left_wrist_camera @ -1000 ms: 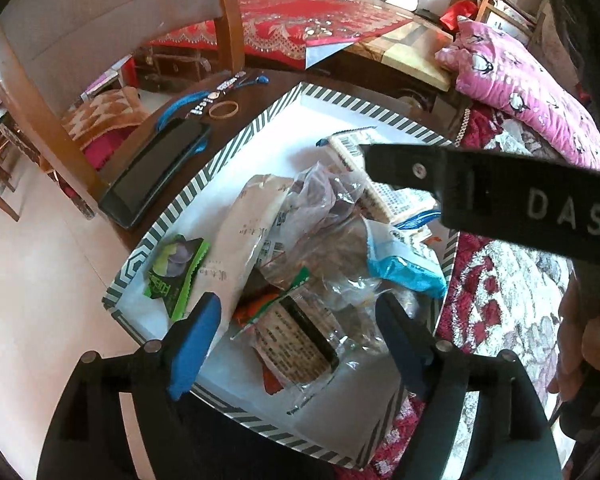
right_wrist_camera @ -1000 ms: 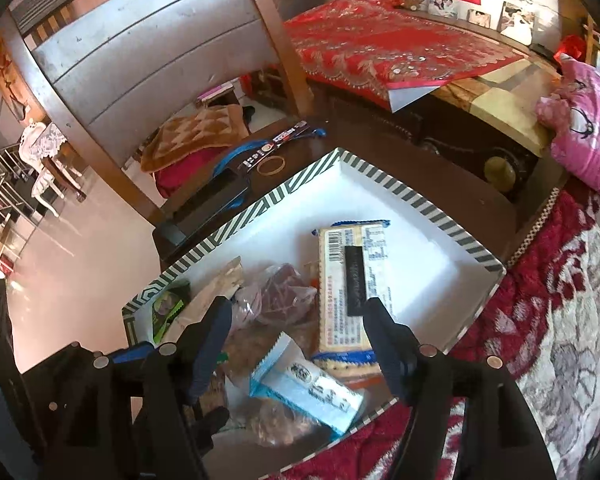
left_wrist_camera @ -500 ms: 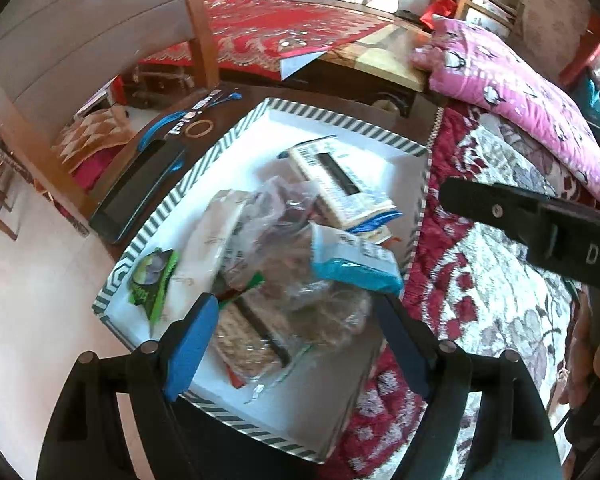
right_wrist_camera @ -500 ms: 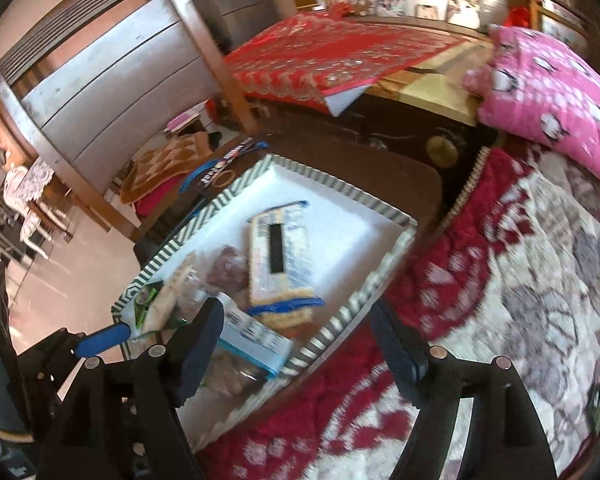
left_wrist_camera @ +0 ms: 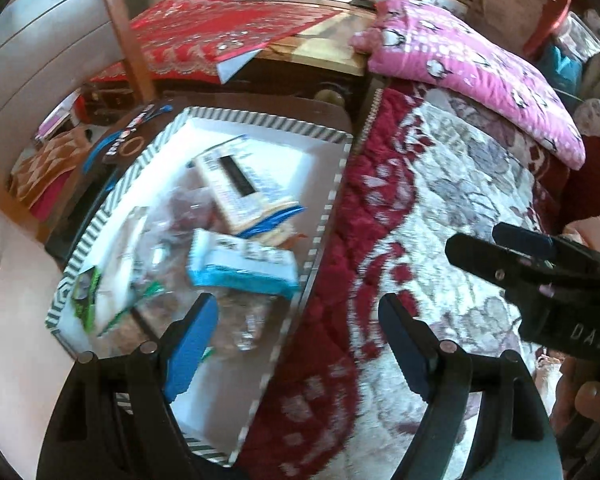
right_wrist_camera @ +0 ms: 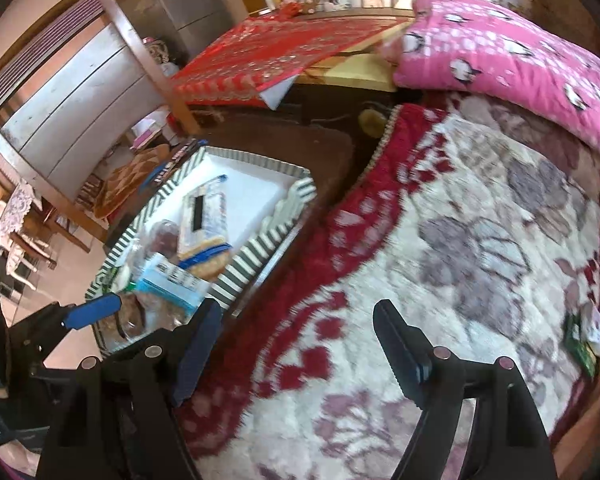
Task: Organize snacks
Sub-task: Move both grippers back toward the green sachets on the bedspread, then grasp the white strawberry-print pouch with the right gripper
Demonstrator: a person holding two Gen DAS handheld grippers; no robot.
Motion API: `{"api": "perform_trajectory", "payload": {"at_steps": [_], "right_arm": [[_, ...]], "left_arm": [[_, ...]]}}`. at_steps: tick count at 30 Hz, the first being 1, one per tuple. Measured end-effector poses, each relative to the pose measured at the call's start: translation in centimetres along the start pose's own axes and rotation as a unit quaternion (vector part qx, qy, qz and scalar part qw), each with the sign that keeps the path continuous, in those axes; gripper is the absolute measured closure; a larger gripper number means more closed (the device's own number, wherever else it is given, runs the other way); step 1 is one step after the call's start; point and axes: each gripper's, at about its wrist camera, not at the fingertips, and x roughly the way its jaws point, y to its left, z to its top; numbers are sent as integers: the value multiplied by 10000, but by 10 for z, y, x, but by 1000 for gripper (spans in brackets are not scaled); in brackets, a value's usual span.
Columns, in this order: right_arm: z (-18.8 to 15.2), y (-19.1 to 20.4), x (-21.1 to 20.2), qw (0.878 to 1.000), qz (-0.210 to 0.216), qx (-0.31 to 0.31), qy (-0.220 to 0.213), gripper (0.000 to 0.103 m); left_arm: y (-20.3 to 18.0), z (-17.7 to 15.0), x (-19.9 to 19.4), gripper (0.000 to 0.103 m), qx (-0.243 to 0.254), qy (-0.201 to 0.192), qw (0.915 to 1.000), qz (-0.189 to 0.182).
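Note:
A white tray with a striped rim (left_wrist_camera: 260, 122) (right_wrist_camera: 260, 240) holds several snack packets: a long white biscuit pack (left_wrist_camera: 236, 184) (right_wrist_camera: 202, 216), a light-blue pack (left_wrist_camera: 240, 266) (right_wrist_camera: 172, 280), clear bags (left_wrist_camera: 188, 208) and a green packet (left_wrist_camera: 86, 292). My left gripper (left_wrist_camera: 296, 320) is open and empty over the tray's right edge. My right gripper (right_wrist_camera: 296, 336) is open and empty above the quilt, to the right of the tray. A green packet (right_wrist_camera: 580, 340) lies on the quilt at the far right.
The tray stands on a dark wooden table (left_wrist_camera: 260, 100) beside a red-and-white floral quilt (left_wrist_camera: 440, 208) (right_wrist_camera: 460, 240). A pink pillow (left_wrist_camera: 472, 64) lies behind. A wooden chair (left_wrist_camera: 120, 28) and a dark flat device (left_wrist_camera: 84, 208) are left of the tray.
Both grippers have swung right, away from the tray's middle toward the quilt. The right gripper is now wholly over the quilt. The snacks have not moved.

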Motion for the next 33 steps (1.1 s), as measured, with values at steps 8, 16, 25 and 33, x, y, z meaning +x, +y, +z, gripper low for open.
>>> {"api": "perform_trajectory", "payload": {"at_steps": [8,16,25,33], "right_arm": [[-20,-43,-14,9988,-118,469,-11,18],[-38,-89,-24,9960,-343,827,36,18],[-42,-181,-40,9865,-843,1401,93,18],[-30,-256,-49,9785,-1421,1409,498,17]], "left_arm": [[-45,2,11,21,390,77,9992,-108],[-81,1,28,21,703,269,9969,-216],[-99,2,44,21,827,433,9953,-237],[-106,8,57,21,849,535,9947,-244]]}}
